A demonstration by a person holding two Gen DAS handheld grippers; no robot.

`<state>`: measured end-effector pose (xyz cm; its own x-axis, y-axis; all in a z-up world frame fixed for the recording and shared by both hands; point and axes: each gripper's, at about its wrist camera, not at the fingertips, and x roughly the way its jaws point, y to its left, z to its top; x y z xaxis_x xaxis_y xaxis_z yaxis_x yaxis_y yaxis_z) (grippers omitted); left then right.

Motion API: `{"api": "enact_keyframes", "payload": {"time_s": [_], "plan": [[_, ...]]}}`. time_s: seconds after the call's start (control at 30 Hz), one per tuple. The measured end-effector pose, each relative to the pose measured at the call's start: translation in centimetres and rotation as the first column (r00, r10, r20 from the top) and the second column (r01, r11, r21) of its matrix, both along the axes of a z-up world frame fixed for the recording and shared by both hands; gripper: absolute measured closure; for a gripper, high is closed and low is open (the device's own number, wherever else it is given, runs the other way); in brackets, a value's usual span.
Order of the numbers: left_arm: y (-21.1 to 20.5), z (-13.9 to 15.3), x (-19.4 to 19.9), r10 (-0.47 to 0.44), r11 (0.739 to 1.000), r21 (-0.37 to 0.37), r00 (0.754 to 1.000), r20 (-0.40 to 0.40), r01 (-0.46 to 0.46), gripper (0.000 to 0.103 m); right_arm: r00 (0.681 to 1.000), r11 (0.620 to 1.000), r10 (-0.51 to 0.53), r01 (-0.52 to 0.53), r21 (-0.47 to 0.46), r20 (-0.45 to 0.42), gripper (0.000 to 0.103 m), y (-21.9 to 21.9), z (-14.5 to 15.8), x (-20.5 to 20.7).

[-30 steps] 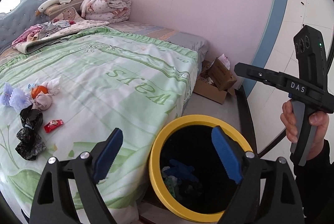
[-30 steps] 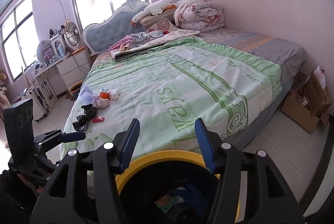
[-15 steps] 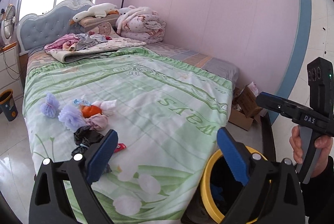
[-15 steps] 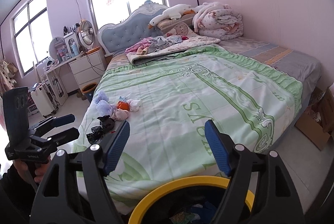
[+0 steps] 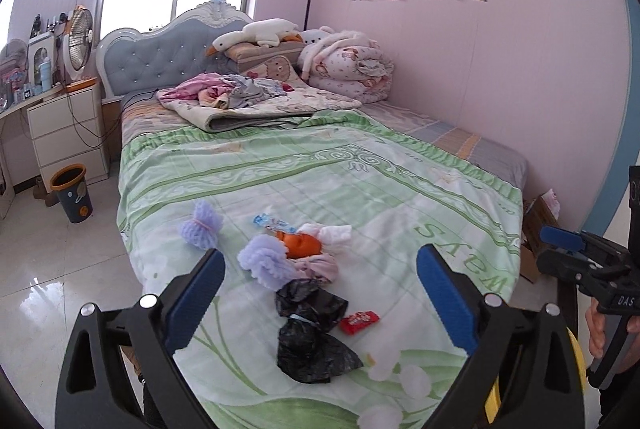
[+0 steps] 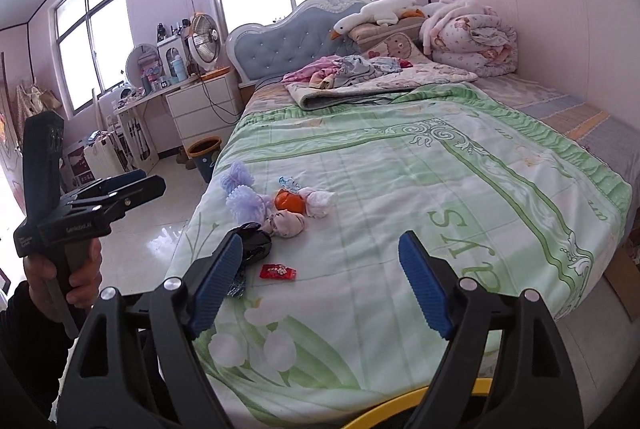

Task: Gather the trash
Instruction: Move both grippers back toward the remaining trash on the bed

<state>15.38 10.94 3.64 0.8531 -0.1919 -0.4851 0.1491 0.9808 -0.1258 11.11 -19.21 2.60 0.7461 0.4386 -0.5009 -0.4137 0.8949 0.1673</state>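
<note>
A heap of trash lies on the green bedspread (image 5: 360,165): a crumpled black bag (image 5: 312,333), a red wrapper (image 5: 359,321), an orange piece (image 5: 302,244), purple foam nets (image 5: 264,263) and a white one (image 5: 332,232). My left gripper (image 5: 320,257) hangs wide open above the heap, holding nothing. My right gripper (image 6: 320,241) is over the bed's near end, jaws opening and empty; the red wrapper (image 6: 278,272) and the black bag (image 6: 256,243) lie just left of its gap. Only the yellow bin's rim (image 6: 400,407) shows at the bottom edge.
A small dark waste basket (image 5: 72,193) stands on the tiled floor by a white nightstand (image 5: 68,133). A cardboard box (image 5: 538,225) sits between bed and wall. Folded quilts and a plush goose (image 5: 256,35) fill the bed's head.
Both views have swung up from the yellow bin to the bed, and the bin has slid to the lower edge. The trash heap is now central. The right jaws have spread wider.
</note>
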Motion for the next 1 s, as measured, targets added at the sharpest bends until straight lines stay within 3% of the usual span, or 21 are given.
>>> {"api": "enact_keyframes", "payload": {"time_s": [0.23,0.5,0.73,1.0], "plan": [[4.3,-0.9,3.4,0.098,0.995,0.018,0.995,-0.015,-0.098,0.010,0.997,0.998,0.053,-0.054,-0.018,-0.047,0.026,4.4,-2.0,3.0],[8.5,-4.4,8.8,0.183,0.982,0.061,0.980,-0.077,-0.179,0.010,0.978,0.987,0.138,-0.148,-0.056,-0.155,0.026,10.7,-6.5,7.3],[11.0,-8.3,13.4,0.211,0.978,0.037,0.964,-0.163,-0.208,0.010,0.948,0.975,0.180,-0.208,-0.082,-0.261,0.026,15.6,-10.7,10.9],[11.7,-10.6,17.4,0.209,0.978,0.018,0.954,-0.214,-0.210,0.010,0.927,0.968,0.193,-0.234,-0.093,-0.322,0.026,18.3,-12.6,13.4]]}}
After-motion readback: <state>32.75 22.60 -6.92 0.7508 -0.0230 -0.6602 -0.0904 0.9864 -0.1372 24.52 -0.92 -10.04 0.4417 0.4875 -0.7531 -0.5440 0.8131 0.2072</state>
